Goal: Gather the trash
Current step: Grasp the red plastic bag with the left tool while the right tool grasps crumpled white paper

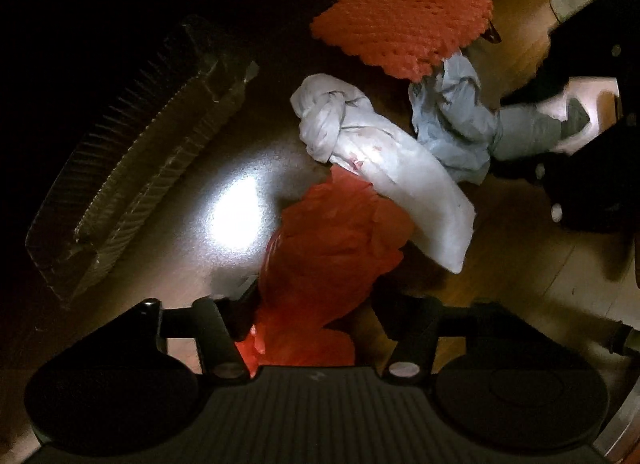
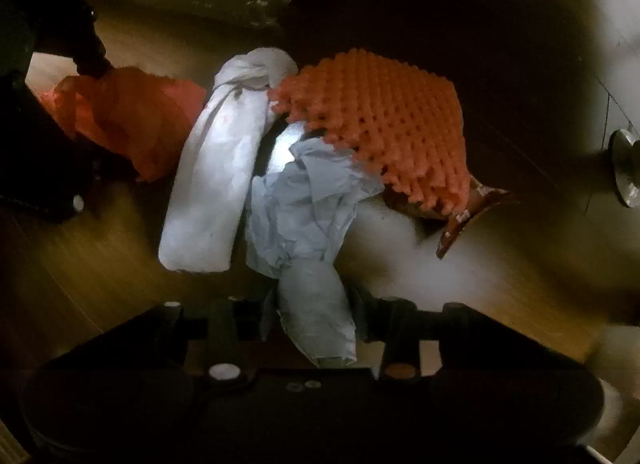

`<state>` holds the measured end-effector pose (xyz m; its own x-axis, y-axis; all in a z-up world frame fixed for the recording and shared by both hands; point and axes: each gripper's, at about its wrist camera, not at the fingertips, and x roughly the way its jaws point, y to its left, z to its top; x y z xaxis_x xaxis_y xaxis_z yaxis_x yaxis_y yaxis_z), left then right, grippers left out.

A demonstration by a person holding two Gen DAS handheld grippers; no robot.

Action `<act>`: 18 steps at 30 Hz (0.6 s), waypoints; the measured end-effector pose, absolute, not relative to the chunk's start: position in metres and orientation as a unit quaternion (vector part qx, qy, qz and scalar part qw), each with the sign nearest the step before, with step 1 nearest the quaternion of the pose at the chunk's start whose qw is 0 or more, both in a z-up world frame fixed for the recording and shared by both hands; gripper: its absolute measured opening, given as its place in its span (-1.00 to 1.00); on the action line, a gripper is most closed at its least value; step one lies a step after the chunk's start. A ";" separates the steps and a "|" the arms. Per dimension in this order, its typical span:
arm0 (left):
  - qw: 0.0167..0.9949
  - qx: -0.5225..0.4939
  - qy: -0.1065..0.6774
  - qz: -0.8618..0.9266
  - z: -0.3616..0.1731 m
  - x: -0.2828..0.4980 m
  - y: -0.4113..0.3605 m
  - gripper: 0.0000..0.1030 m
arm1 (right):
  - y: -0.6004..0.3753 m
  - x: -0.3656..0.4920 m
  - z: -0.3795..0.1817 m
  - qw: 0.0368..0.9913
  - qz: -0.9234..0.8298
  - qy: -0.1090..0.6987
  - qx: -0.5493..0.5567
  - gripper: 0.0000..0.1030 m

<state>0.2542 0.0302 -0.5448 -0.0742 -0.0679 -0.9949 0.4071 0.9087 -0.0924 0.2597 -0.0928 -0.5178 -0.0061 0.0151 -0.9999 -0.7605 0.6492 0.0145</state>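
A crumpled red plastic bag [image 1: 328, 248] lies on the wooden surface, and its near end fills the gap of my left gripper [image 1: 314, 304], whose pads press on it. Pale grey-blue crumpled paper [image 2: 304, 200] runs back between the fingers of my right gripper [image 2: 316, 312], which is shut on its twisted end. A white knotted bag [image 1: 360, 152] lies between the two. An orange foam net [image 2: 392, 116] rests over the far side of the paper. Each gripper shows in the other's view, pinching its piece.
A clear ribbed plastic tray [image 1: 132, 168] lies to the left in shadow. A brown wrapper [image 2: 468, 216] pokes out from under the foam net. A metal disc-shaped foot [image 2: 624, 168] stands at the right edge. Lit bare wood [image 1: 232, 216] shows beside the red bag.
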 end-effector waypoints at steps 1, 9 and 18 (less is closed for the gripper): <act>0.668 0.117 0.713 -0.175 -0.544 0.254 0.029 0.03 | -0.093 0.258 -0.516 0.645 0.298 0.644 -0.283 -0.27; 0.665 0.094 0.724 -0.156 -0.530 0.256 0.039 -0.25 | -0.094 0.246 -0.485 0.664 0.265 0.660 -0.232 -0.32; 0.675 0.043 0.727 -0.121 -0.479 0.254 0.050 -0.37 | -0.095 0.240 -0.410 0.689 0.236 0.651 -0.214 -0.33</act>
<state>0.2544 0.0499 -0.4787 -0.0864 -0.1006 -0.9912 0.2245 0.9673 -0.1178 0.2397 -0.0950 -0.4105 0.0410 0.0470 -0.9981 -0.6034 0.7973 0.0128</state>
